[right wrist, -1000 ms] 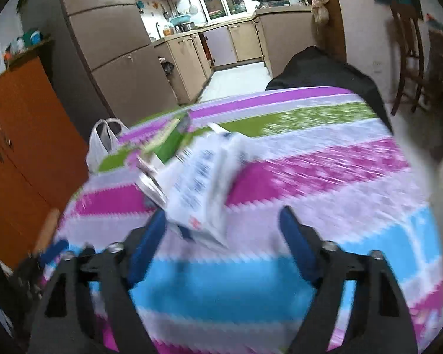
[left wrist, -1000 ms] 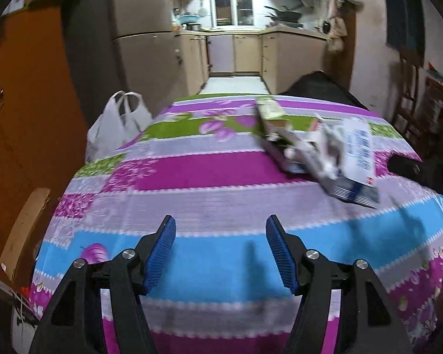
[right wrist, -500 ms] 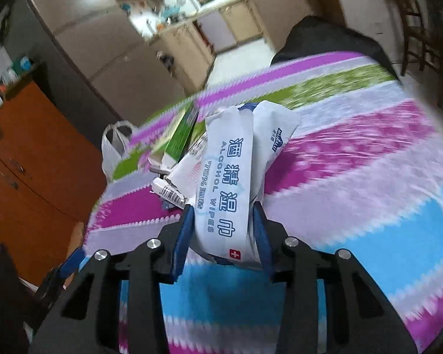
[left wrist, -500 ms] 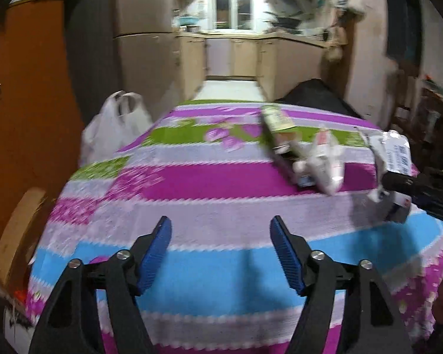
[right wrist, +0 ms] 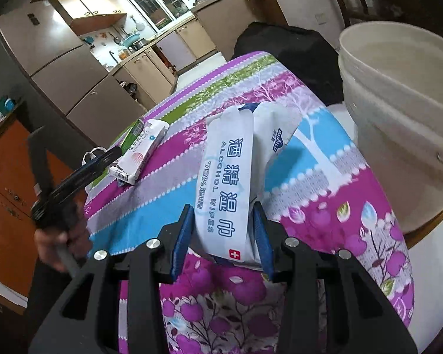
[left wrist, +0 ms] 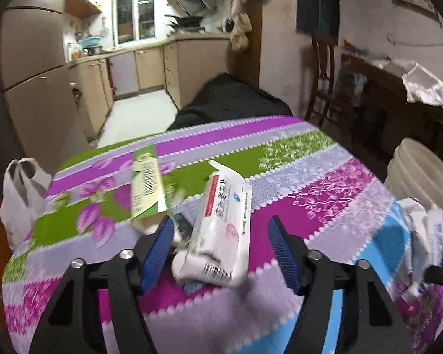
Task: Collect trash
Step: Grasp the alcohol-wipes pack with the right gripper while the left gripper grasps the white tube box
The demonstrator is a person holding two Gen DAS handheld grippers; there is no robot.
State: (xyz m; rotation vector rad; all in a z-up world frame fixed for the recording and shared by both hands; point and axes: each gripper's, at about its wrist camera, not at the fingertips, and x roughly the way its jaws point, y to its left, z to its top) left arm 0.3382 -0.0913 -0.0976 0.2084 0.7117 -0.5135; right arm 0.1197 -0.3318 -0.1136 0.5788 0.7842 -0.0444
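Observation:
My right gripper [right wrist: 224, 236] is shut on a white alcohol wipes pack [right wrist: 226, 181] and holds it above the table's right end, close to a white bucket [right wrist: 398, 94]. My left gripper [left wrist: 221, 243] is open, its jaws on either side of a white box with red print [left wrist: 221, 233] lying on the striped tablecloth [left wrist: 310, 194]. A green and white box [left wrist: 146, 188] lies just beyond, to the left. The white box [right wrist: 141, 153] and the left gripper [right wrist: 82, 174] also show in the right wrist view. The wipes pack [left wrist: 425, 242] shows at the left wrist view's right edge.
A white plastic bag [left wrist: 17, 200] hangs beside the table's left edge. The bucket [left wrist: 419, 174] stands off the table's right end. A black-covered object [left wrist: 230, 103] sits behind the table. A wooden chair [left wrist: 322, 76] stands by the right wall.
My left gripper has moved forward and right until its open jaws flank the white box. My right gripper has carried the wipes pack right, toward the bucket.

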